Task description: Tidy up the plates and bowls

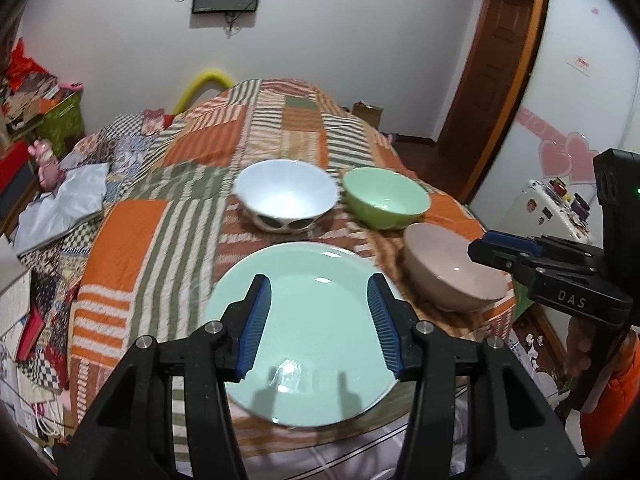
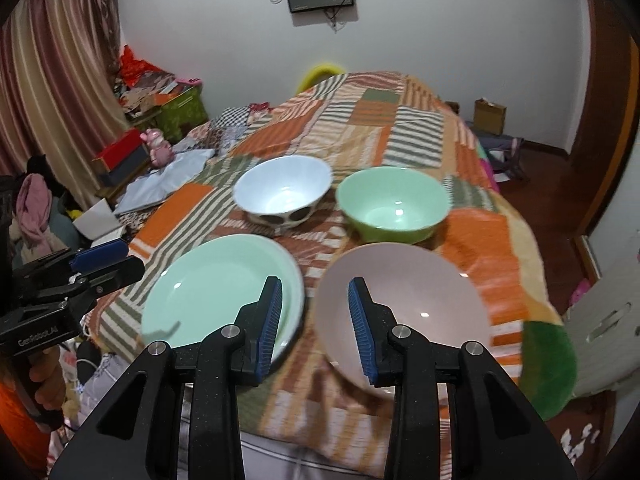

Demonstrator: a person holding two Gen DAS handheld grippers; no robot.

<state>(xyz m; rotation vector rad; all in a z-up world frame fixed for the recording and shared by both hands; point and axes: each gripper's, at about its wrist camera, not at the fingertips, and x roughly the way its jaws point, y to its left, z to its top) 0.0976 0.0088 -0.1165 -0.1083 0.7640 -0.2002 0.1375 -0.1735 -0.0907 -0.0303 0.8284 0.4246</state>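
A mint green plate (image 1: 308, 328) lies on the striped patchwork bedspread near the front edge. My left gripper (image 1: 320, 320) is open and hovers over the plate, empty. A pink bowl (image 2: 404, 308) stands right of the plate (image 2: 216, 300). My right gripper (image 2: 316, 324) is open, its right finger over the pink bowl's left rim, its left finger over the plate's right edge. Behind stand a white bowl (image 1: 286, 196) with dark ovals and a green bowl (image 1: 386, 198). They also show in the right wrist view, the white bowl (image 2: 282, 192) and the green bowl (image 2: 394, 204).
The bedspread (image 1: 160, 208) covers a bed. Clutter, boxes and a pink toy (image 1: 48, 164) lie to the left. A wooden door (image 1: 496, 60) and a small white fridge (image 1: 548, 208) stand to the right. The right gripper's body (image 1: 560, 276) shows beside the pink bowl (image 1: 448, 272).
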